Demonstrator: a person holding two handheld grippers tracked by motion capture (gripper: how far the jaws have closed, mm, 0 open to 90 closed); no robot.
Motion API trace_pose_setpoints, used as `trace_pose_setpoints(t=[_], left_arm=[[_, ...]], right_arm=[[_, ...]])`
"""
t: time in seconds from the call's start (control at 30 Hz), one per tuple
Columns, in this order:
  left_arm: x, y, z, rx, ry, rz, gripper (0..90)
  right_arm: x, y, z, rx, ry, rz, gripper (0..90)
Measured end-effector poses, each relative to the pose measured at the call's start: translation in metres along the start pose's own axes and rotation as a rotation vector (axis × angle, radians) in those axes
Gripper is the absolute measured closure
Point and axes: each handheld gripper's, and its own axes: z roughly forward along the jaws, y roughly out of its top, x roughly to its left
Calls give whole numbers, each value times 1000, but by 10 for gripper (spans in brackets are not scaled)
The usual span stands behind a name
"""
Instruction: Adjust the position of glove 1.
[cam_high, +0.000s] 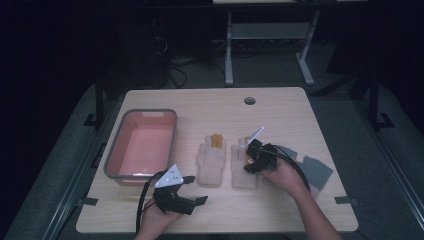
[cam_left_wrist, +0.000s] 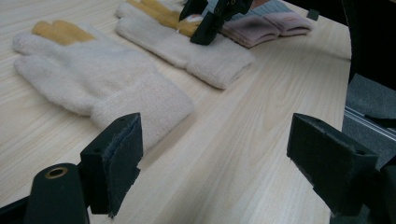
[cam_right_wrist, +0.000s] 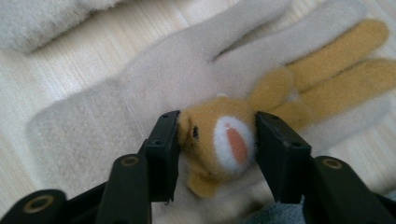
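Two cream knit gloves with tan fingers lie side by side on the wooden table (cam_high: 280, 115). The left glove (cam_high: 211, 160) (cam_left_wrist: 93, 79) lies flat, cuff toward me. On the right glove (cam_high: 242, 172) (cam_right_wrist: 154, 79) sits a tan plush animal face (cam_right_wrist: 219, 140) with a white muzzle. My right gripper (cam_high: 248, 161) (cam_right_wrist: 218, 128) points down onto this glove, one pad pressed against each side of the face. The same gripper (cam_left_wrist: 210, 23) is seen from behind on that glove (cam_left_wrist: 205, 56). Near the front edge, my left gripper (cam_high: 196, 190) (cam_left_wrist: 210, 154) stands wide open with bare table between its jaws.
A pink bin with a grey rim (cam_high: 150, 112) stands at the left of the table. Grey gloves (cam_high: 315, 170) lie to the right of my right hand, and folded pinkish cuffs (cam_left_wrist: 266, 25) lie behind the right gripper. A cable hole (cam_high: 249, 100) is at the back edge.
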Motion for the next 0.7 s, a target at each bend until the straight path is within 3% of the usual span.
trace_pose_setpoints(t=[0.43,0.7], left_arm=[[-1,0,0,-4,4,1,181],[-1,0,-2,-3,13,2,181]], right_arm=[[0,0,-9,-21,-3,37,590],[3,2,-17,-29,-15,23,592]])
